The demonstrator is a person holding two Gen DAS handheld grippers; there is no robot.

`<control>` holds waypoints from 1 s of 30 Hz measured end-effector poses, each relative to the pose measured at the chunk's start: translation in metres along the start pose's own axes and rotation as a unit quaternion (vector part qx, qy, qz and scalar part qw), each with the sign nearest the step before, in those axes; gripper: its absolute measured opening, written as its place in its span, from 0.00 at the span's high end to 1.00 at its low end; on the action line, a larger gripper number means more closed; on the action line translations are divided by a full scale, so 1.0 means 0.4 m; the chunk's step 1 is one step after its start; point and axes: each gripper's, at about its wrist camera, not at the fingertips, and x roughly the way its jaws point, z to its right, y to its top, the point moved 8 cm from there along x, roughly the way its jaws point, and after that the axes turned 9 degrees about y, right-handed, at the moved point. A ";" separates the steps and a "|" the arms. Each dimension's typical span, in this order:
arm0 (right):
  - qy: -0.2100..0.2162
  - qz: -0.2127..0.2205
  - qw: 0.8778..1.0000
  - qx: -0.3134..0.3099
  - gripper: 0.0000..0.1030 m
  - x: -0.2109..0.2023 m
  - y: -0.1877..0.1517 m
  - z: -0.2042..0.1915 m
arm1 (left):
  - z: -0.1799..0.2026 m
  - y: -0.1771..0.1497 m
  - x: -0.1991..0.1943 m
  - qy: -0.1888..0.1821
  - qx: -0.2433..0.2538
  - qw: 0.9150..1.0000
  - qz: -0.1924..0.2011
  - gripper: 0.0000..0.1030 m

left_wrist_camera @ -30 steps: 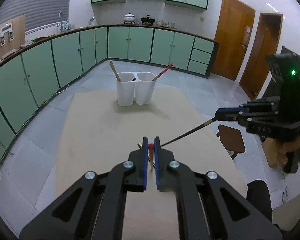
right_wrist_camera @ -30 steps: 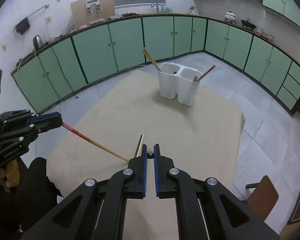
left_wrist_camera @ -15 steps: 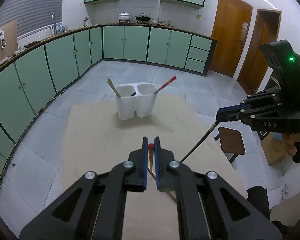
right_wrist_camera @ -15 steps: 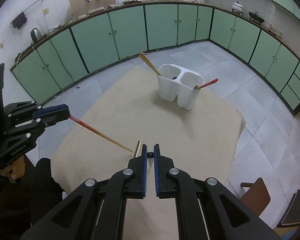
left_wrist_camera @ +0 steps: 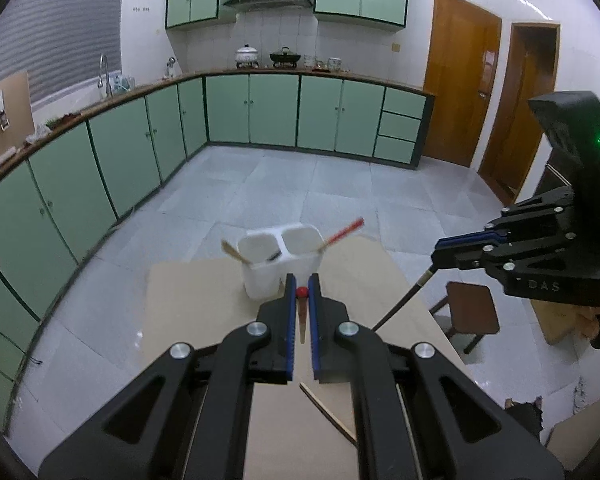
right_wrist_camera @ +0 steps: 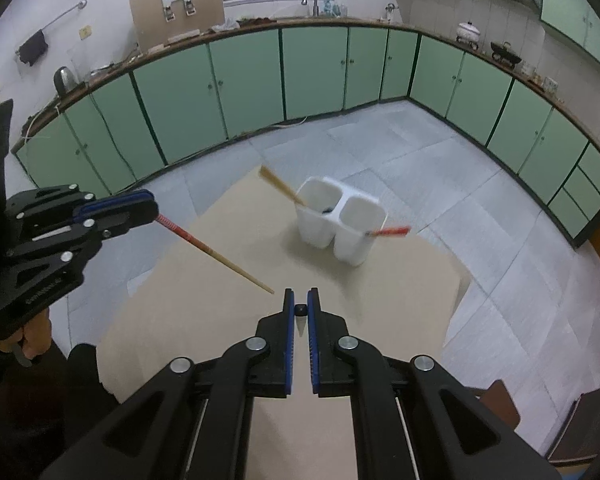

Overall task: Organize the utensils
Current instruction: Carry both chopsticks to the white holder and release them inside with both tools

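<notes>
The left gripper clamped a red-ended chopstick. The right gripper clamped a dark chopstick, both above the table near the white holder

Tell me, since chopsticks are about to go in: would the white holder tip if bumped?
Possibly. The holder looks like thin, light plastic, taller than either cup is wide. Its two joined cups widen the base, which should help. The chopsticks already in it lean outward over the rim, so a knock near the top seems riskier than one low down.
</notes>
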 end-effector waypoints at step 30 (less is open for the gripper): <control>-0.027 0.050 0.998 0.036 0.94 0.158 0.353 0.263 | -0.101 0.230 0.383 0.041 -0.036 0.998 -0.013 0.95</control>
